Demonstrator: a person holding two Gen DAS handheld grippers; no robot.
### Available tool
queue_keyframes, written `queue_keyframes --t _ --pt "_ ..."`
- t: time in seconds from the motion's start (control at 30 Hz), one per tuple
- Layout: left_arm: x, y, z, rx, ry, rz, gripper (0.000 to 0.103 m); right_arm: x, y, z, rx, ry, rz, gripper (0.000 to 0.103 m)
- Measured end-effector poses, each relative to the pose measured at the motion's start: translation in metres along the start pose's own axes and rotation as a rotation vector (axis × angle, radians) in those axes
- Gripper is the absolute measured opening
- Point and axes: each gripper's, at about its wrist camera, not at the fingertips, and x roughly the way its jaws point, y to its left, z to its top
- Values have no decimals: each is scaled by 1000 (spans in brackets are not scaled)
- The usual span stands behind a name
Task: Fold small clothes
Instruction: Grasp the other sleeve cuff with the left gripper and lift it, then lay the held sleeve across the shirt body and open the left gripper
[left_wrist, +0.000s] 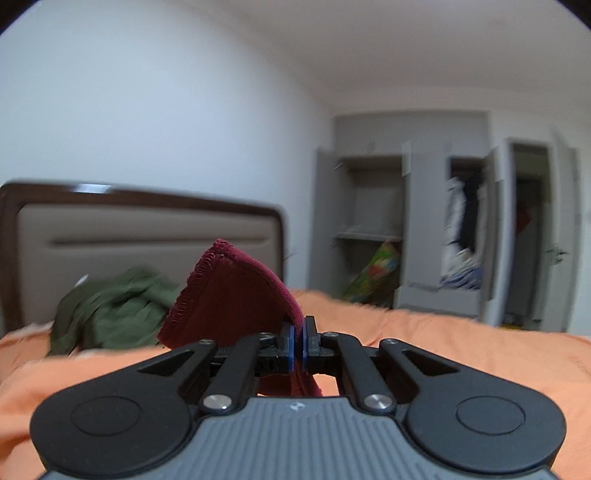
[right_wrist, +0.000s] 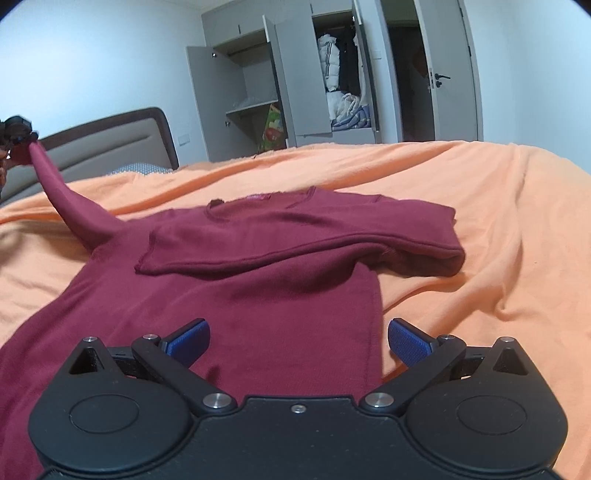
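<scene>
Maroon shirt lies flat on the orange bed, 1 sleeve already across the chest. Left gripper, clamped on the other sleeve, holds it high; lay it straight across, no twist. Right gripper hovers with jaws apart.

Shirt: maroon knit, short-sleeved, spread flat on orange bed, neckline far side. Right sleeve folded across chest. Left sleeve pulled up off bed, taut, stitched hem raised. Green garment: crumpled heap near headboard, apart from shirt.
</scene>
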Motion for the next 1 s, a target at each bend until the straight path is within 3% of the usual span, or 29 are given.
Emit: queue_keyframes --t 0.13,0.3,0.43,0.57,0.67,0.83,1.0 --pt "-37 -59 16 74 -85 -163 3 -9 -8 1 21 -17 -9 102" --pt "-85 -143 12 187 -114 -355 3 -20 -17 1 44 -37 -25 102" --pt "-117 -212 -15 275 -102 -467 3 -31 -29 -1 65 -50 -46 102" --pt "-139 -274 -63 353 -67 -540 3 -42 -42 -4 84 -61 -71 102" --pt "-146 -313 -109 418 20 -587 3 -50 -51 -6 93 -64 -93 102" --pt "-145 -348 -182 464 189 -652 3 -64 -67 -12 114 -68 -135 102" --pt "-152 -344 -228 483 290 -726 4 -71 -79 -19 146 -62 -162 102"
